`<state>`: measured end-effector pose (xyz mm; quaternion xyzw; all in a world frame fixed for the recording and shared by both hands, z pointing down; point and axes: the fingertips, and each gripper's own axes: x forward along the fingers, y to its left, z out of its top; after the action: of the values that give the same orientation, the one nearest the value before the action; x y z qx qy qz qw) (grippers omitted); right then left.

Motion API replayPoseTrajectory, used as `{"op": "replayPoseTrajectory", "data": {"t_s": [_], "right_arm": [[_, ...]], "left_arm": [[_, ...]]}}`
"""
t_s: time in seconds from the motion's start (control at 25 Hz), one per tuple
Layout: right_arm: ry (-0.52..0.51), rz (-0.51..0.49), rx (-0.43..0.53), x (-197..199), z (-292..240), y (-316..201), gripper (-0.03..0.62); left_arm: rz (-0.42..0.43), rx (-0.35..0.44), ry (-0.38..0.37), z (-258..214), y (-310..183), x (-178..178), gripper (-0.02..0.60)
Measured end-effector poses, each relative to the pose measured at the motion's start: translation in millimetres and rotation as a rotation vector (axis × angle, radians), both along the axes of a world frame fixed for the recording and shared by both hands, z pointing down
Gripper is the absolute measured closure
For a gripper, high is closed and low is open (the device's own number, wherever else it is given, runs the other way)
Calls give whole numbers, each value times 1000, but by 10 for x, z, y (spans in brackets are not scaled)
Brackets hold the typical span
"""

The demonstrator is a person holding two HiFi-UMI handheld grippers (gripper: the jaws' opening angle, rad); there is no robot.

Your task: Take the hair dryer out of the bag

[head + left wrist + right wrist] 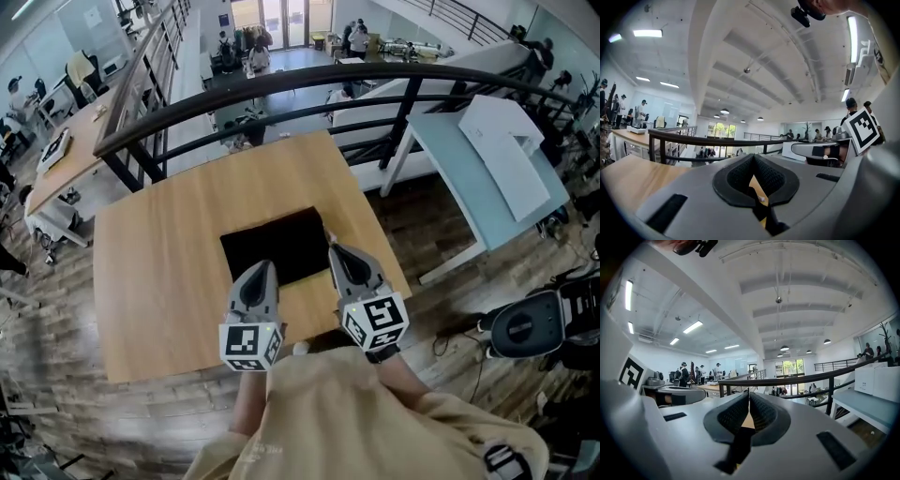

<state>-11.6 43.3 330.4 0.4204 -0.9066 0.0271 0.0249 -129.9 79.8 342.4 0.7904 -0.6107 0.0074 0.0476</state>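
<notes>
A flat black bag (277, 246) lies in the middle of a wooden table (159, 272). No hair dryer shows in any view. My left gripper (261, 267) points at the bag's near edge, its tip just over that edge, and its jaws are shut with nothing between them. My right gripper (336, 248) sits at the bag's right near corner, also shut and empty. In the left gripper view the pads (740, 176) meet at the tip, with table wood beyond. The right gripper view shows its pads (761, 411) closed, and the left gripper (675, 394) alongside.
A black curved railing (375, 80) runs behind the table's far edge, with a drop to a lower floor beyond. A pale blue table (487, 178) bearing a white box (506, 141) stands to the right. A black and grey device (525, 323) sits on the floor at right.
</notes>
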Motion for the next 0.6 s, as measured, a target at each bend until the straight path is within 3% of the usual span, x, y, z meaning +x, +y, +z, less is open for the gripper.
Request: {"op": "replayPoseTrajectory", "data": {"t_s": [0.28, 0.6], "right_arm": [[48, 40, -102, -25, 432, -310, 577], [99, -6, -196, -91, 963, -859, 577]], "left_arm": [[48, -161, -36, 640, -538, -145, 569], [84, -333, -136, 1435, -1255, -180, 568]]}}
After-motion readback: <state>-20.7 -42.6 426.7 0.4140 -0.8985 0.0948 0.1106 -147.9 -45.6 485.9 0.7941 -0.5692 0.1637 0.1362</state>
